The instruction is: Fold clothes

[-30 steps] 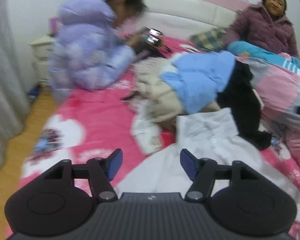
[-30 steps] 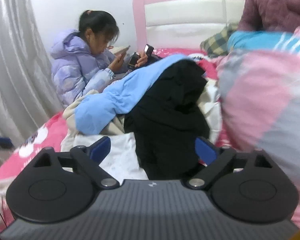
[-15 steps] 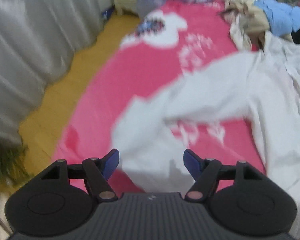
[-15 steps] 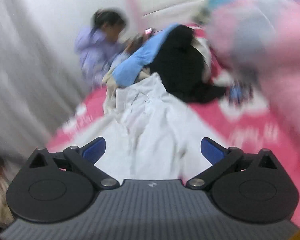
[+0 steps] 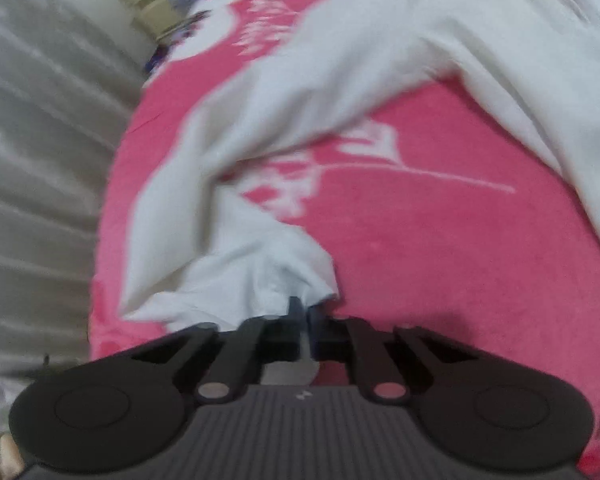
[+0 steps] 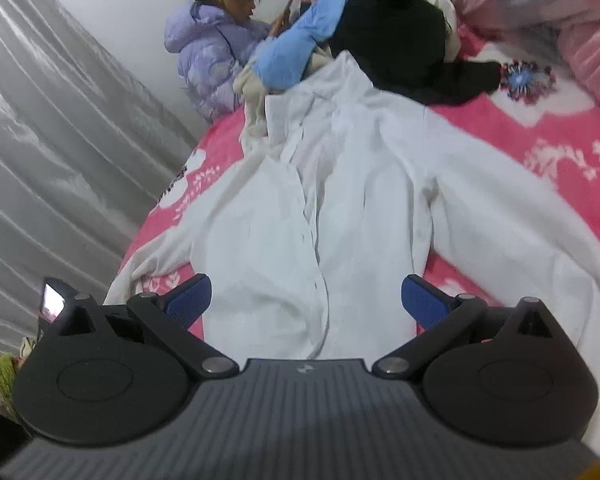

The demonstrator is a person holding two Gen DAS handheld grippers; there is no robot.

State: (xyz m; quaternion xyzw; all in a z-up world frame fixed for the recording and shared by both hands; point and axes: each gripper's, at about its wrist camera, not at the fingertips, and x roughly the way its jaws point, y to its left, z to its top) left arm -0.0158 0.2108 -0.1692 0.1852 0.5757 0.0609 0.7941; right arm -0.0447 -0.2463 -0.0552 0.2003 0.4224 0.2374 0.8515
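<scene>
Your left tool [image 5: 303, 312] is closed on the cuff end of the white shirt's sleeve [image 5: 284, 268], and the fabric bunches right at the tips, so you have a pinch, though I cannot tell how much cloth sits between the pads. Its jaws have just been closing, with the cuff between them. Your right tool [image 6: 304, 300] stands wide open above the lower front of the white shirt [image 6: 340, 200], touching nothing that I can make out.

The shirt lies spread face up on the pink bed cover [image 6: 540, 140], collar toward the pile of blue and black clothes [image 6: 380, 28], both sleeves splayed outward. The gripped sleeve runs along the bed's edge near the grey curtain [image 5: 40, 160].

The step in hand looks like folding that sleeve in across the body. To do it well:

- Lift the cuff only enough to clear the cover, so the rest of the sleeve trails flat instead of twisting.
- Carry it in an arc toward the button placket [image 6: 316, 240], and let the crease form at the shoulder seam, not halfway down the arm.
- Use your open right tool to hold the shirt body down near the hem, or the whole garment may slide with the pull.
- Keep away from the pile by the collar; dragging the shirt could pull those clothes over it.
- Lay the cuff down flat before you release.
</scene>
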